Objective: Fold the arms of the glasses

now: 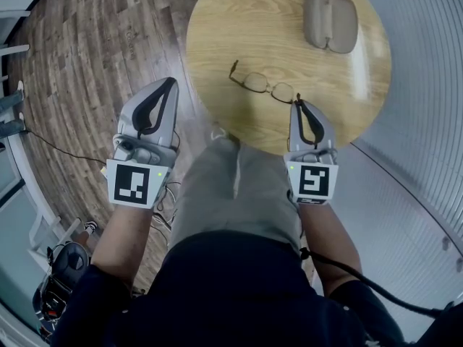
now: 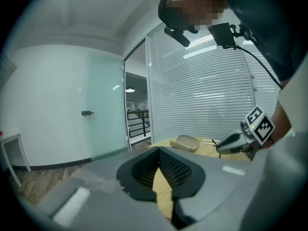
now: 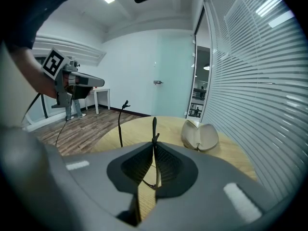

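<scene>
Dark-framed glasses [image 1: 260,84] lie on the round wooden table [image 1: 239,27] near its front edge, arms unfolded. My right gripper [image 1: 297,101] is at the right end of the frame, shut on one thin dark arm [image 3: 154,128], which sticks up just beyond the closed fingertips in the right gripper view [image 3: 154,144]. The other arm [image 3: 120,121] stands free to the left of it. My left gripper [image 1: 171,82] hangs off the table's left side over the floor, jaws together with nothing in them [image 2: 159,149].
An open beige glasses case [image 1: 330,22] lies at the table's far side, also in the right gripper view [image 3: 199,136]. White blinds run along the right. Wood flooring, a cable and furniture legs are at the left.
</scene>
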A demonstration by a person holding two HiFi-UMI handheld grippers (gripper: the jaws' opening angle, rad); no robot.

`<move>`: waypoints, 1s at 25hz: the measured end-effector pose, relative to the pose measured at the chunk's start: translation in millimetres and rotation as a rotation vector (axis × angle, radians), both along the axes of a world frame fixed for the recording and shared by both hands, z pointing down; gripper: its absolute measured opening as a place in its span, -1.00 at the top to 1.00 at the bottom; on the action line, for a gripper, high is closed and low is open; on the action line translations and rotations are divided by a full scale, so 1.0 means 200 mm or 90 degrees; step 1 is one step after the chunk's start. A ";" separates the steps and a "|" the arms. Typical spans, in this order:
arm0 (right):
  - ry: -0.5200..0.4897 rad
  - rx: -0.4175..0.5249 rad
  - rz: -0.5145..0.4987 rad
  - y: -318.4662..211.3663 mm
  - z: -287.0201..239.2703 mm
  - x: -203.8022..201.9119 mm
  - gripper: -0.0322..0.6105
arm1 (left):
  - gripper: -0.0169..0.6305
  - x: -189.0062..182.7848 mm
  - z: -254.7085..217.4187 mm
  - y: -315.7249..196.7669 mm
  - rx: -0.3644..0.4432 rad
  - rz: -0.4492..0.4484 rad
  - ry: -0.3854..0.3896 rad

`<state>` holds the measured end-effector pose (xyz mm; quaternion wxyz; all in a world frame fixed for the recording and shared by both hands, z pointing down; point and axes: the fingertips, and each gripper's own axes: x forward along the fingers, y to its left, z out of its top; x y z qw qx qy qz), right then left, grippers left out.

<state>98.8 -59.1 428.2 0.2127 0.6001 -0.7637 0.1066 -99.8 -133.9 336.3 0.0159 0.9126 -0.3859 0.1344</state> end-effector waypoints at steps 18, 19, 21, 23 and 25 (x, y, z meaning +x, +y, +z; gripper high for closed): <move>-0.002 -0.011 -0.013 -0.04 0.03 -0.08 0.81 | 0.94 -0.07 0.01 -0.03 -0.002 -0.009 0.004; -0.001 -0.007 -0.016 -0.05 0.02 -0.09 0.81 | 0.94 -0.07 0.01 -0.03 -0.003 -0.009 0.004; -0.002 -0.003 -0.020 -0.06 0.02 -0.10 0.81 | 0.94 -0.08 0.00 -0.03 -0.004 -0.010 0.004; -0.005 -0.003 -0.020 -0.06 0.01 -0.12 0.81 | 0.94 -0.10 0.00 -0.03 -0.005 -0.012 0.005; -0.007 -0.005 -0.021 -0.06 0.01 -0.13 0.81 | 0.94 -0.11 0.00 -0.04 -0.005 -0.014 0.005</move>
